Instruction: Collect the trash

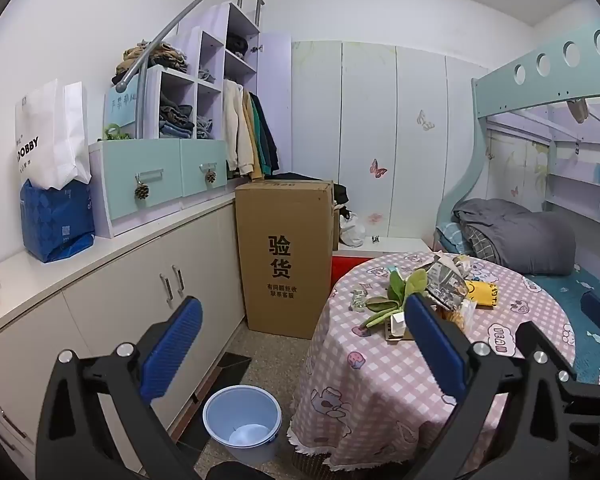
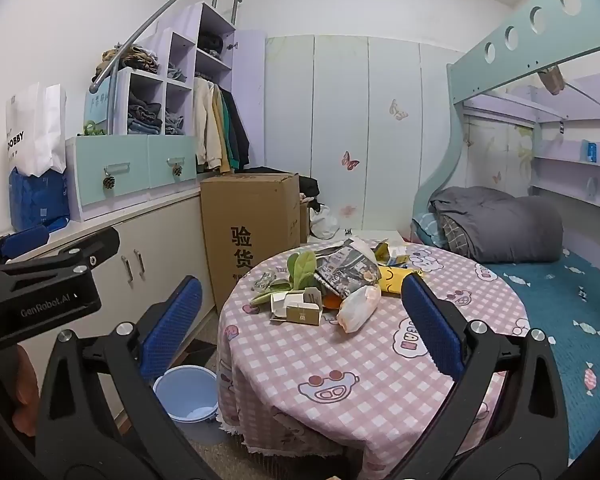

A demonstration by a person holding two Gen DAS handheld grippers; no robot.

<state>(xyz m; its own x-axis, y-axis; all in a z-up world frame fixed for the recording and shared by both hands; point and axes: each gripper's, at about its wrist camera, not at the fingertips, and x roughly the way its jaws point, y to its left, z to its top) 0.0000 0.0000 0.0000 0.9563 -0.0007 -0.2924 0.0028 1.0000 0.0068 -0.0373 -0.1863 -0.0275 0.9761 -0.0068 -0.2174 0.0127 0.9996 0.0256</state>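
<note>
While both claws are hanging in the air with nothing in them, the trash is lying in a heap on the round table (image 2: 380, 364). The left gripper (image 1: 300, 344) is spread wide, its blue fingers (image 1: 172, 344) far apart, and it is floating over the floor between the white cupboards (image 1: 112, 320) and the table. The right gripper (image 2: 300, 324) is spread wide too, and it is hovering in front of the table, pointing at the heap.

The table is wearing a pink checked cloth with cartoon pictures. The trash is sitting on the far half of it. A small torn cardboard box (image 2: 300, 310) is lying closest to the right claw. Just beside it a white plastic bag (image 2: 358, 306) is lying, with something orange showing. Green leaves (image 2: 296, 274) are sticking up behind the box. A crumpled printed wrapper (image 2: 346, 270) is leaning in the middle of the heap, and a yellow packet (image 2: 394, 278) is touching its right side. More scraps are lying behind, too small to tell.

A blue bin (image 1: 242, 420) is standing on the floor, just beside the left edge of the table. Something white is lying in its bottom. A tall brown carton (image 1: 284, 256) is standing behind it. A bunk bed (image 2: 500, 224) with a grey blanket is sitting to the right of the table.
</note>
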